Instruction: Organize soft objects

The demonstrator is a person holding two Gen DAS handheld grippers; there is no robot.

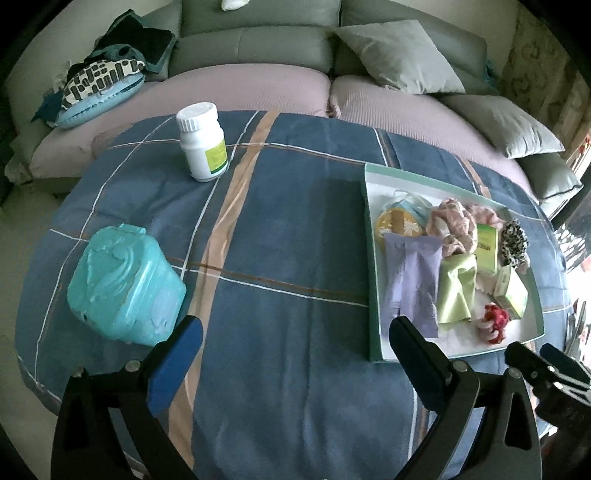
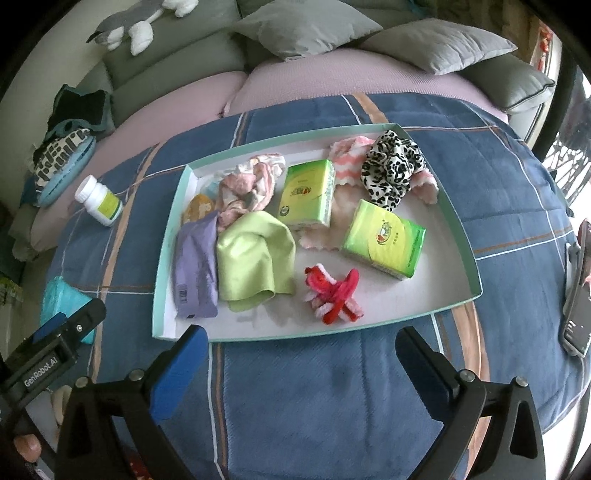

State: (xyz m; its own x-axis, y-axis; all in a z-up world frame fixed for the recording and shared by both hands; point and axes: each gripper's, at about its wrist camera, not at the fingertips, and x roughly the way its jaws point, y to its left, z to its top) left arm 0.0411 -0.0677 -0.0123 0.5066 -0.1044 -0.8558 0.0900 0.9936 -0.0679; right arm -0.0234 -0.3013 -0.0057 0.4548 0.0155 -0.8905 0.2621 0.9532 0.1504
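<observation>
Both grippers [image 1: 295, 343] [image 2: 301, 349] hang wide open and empty over my blue plaid blanket [image 1: 280, 258], near edge of the tray [image 2: 467, 236] just ahead.

Behind the tray I see a grey sofa [image 1: 258, 40] with pink seat covers and grey pillows [image 2: 439, 44]; a plush toy [image 2: 136, 22] lies on its back. Left of the tray stand a white bottle [image 1: 202, 142] and a teal wipes pack [image 1: 123, 284]. Inside the tray lie the soft things: a purple pouch [image 2: 195, 269] at its left wall, a green cloth [image 2: 255, 262] beside it, a red-and-pink yarn knot [image 2: 334, 293] at the front, two green tissue packs [image 2: 384, 240] mid-tray, a leopard scrunchie [image 2: 391, 168] on a pink-striped cloth at the back, and a crumpled pink cloth [image 2: 247, 188] back left.
</observation>
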